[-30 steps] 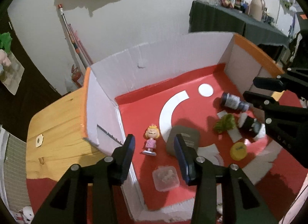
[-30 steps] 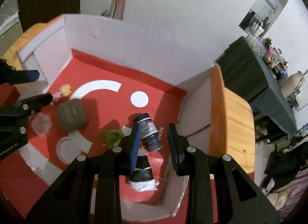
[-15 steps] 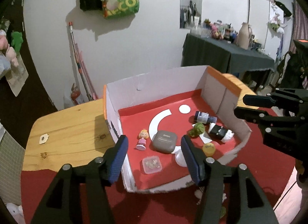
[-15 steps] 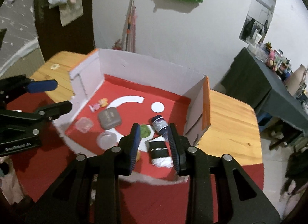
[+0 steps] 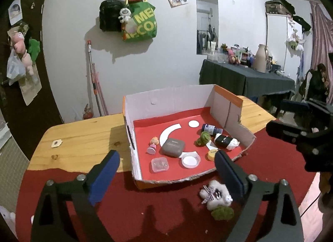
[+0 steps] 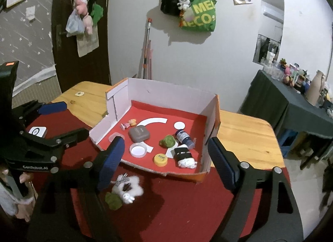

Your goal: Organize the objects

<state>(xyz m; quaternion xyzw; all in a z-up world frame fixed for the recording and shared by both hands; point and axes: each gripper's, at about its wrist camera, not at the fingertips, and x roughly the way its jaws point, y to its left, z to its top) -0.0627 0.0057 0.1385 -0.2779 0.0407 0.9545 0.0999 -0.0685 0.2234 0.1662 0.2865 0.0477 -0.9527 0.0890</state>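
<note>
Both grippers hang above the near side of the table, and nothing sits between either pair of fingers. The left gripper [image 5: 166, 171] has its blue-padded jaws spreading wide, still opening, empty. The right gripper [image 6: 166, 158] is opening too, jaws well apart and bare.

Ahead of them sits the shallow cardboard box with white walls and a red floor [image 5: 166, 100], resting half on the pale wooden table top [image 5: 83, 131] and half on the dark red cloth [image 5: 166, 210]. Inside the box: a small figurine with yellow hair and a pink dress [image 5: 153, 145] stands near the left wall, a grey rounded case [image 5: 173, 147] lies just beside it, and a small clear plastic container [image 5: 159, 164] sits nearer the front. A round clear lid with a white centre [image 5: 190, 160] lies next to that, then a yellow cap [image 5: 211, 155]. Toward the right wall lie a green fuzzy ball [image 5: 203, 138], a dark blue bottle on its side [image 5: 211, 128] and a black-and-white bundle [image 5: 225, 141], perhaps a rolled sock, hard to tell.

Outside the box, on the red cloth, a white fluffy plush toy [image 6: 127, 185] lies against a green fuzzy lump [image 6: 113, 200], right below the right gripper's left finger.
</note>
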